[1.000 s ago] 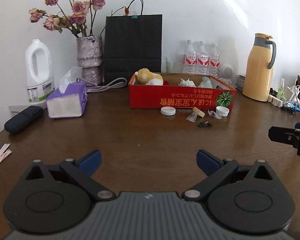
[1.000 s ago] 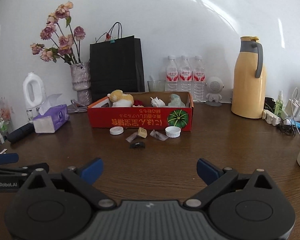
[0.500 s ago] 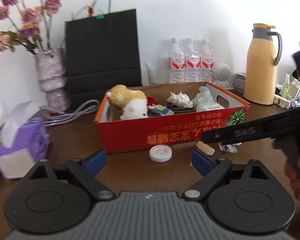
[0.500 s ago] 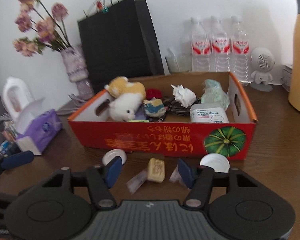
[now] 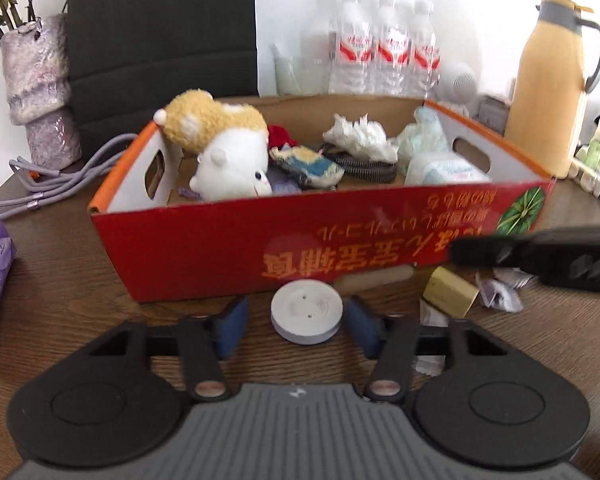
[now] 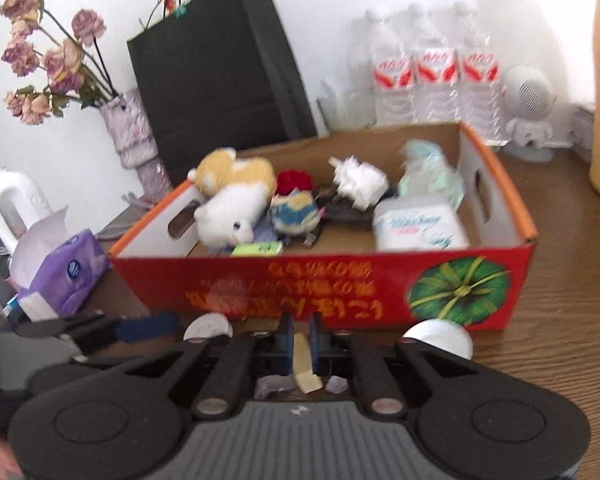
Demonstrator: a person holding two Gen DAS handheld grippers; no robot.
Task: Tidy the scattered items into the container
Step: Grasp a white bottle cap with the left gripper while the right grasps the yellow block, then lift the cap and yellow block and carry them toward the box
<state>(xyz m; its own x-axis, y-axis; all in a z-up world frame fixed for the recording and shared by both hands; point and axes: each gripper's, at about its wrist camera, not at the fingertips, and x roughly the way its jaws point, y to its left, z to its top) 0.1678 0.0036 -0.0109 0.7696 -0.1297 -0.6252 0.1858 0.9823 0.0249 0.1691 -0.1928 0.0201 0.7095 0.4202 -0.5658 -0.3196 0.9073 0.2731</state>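
Box, red cardboard, sits on table, toys and tissue inside. Left gripper jaws closing around white lid, lid just before box front. Right gripper pinches yellow block.

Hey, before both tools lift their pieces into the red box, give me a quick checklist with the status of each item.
1. Right tool shut on yellow block: ok.
2. Left tool straddling white cap, jaws closing: ok.
3. Left pads pressing the cap: not ok, gap on one side.
4. Red box has free floor space: ok.
5. Second white cap and wrappers remain outside: not ok.
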